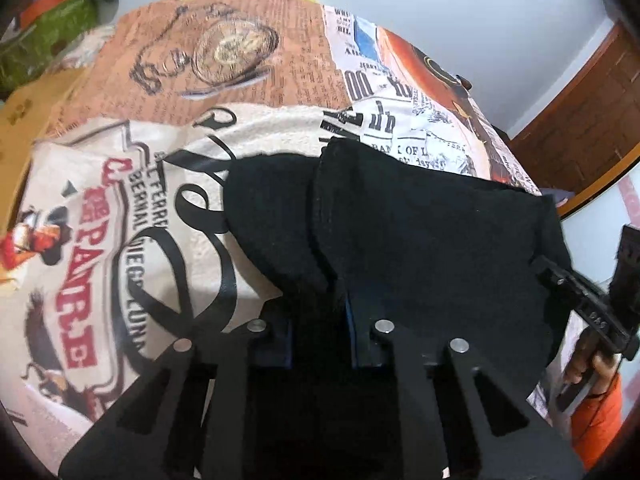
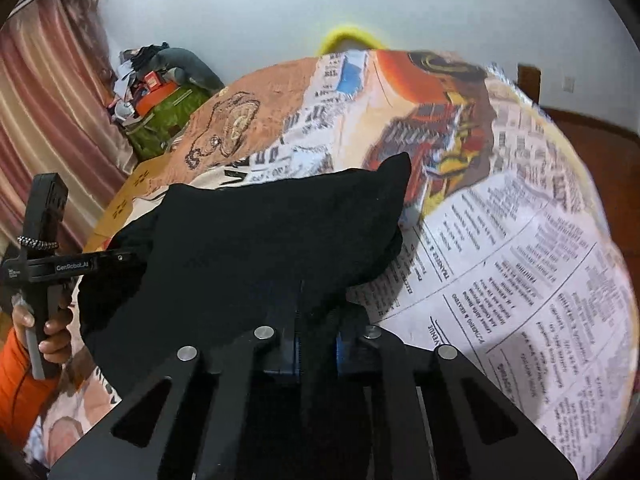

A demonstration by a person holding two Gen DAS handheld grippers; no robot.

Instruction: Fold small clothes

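A small black garment (image 1: 420,232) lies on a table covered with a newspaper-print cloth (image 1: 224,64). In the left wrist view its near left edge is bunched between the blue pads of my left gripper (image 1: 320,304), which is shut on the fabric. In the right wrist view the same black garment (image 2: 256,240) has its near right edge pinched in my right gripper (image 2: 316,320), also shut on it. The fabric covers the fingertips of both grippers. Each view shows the other gripper at its side, held by a hand with an orange sleeve (image 2: 20,368).
The printed tablecloth (image 2: 500,240) spreads around the garment. A green box with clutter (image 2: 160,120) and a pink curtain (image 2: 48,100) stand beyond the table's left side. A yellow object (image 2: 348,36) peeks over the far edge. A wooden door (image 1: 580,120) is at right.
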